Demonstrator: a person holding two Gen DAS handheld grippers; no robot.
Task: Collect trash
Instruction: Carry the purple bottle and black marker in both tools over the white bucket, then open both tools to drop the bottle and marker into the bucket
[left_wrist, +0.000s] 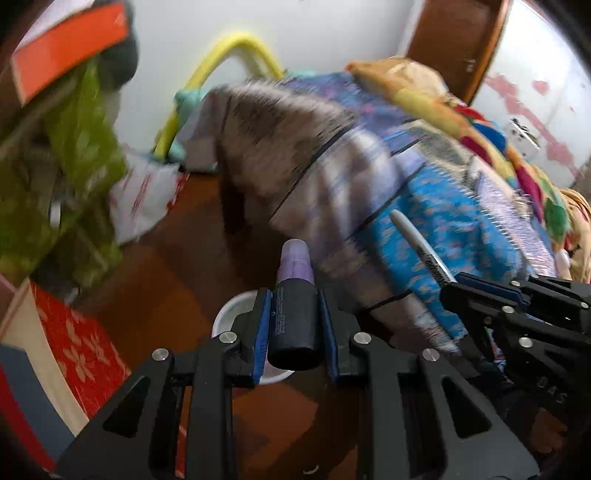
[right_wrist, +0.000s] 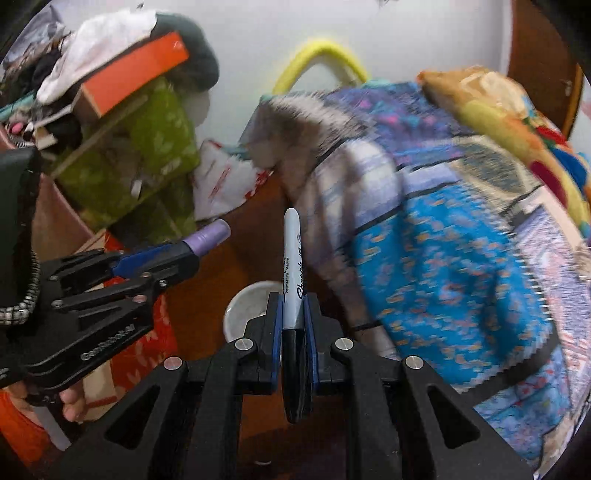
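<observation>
Already both sets of jaws are pinching something. The left gripper has its blue pads pressed on the dark barrel of a thick marker, which sits low in the centre of the left wrist view with its lilac cap poking up past the fingertips. The right gripper is closed almost to nothing on a thin pen, gripped at the join of grey barrel and black cap, the grey end standing up toward mid-frame.

Both items look light, stiff and smooth-skinned (plastic, so a little slippery), and neither seems fragile. The marker is held across the barrel near its middle, which I judge a sound hold. The pen is slim and round, so it could swivel between the pads if bumped; a grip nearer its middle would steady it.

Just behind the fingertips in each view, low centre, stands a white cup, partly hidden by the jaws; it is probably the drop point, though I cannot tell.

Further out, a patterned blue blanket fills the right half of the frame, blurred. A green bag and an orange box pile up at upper left, over brown floor.
</observation>
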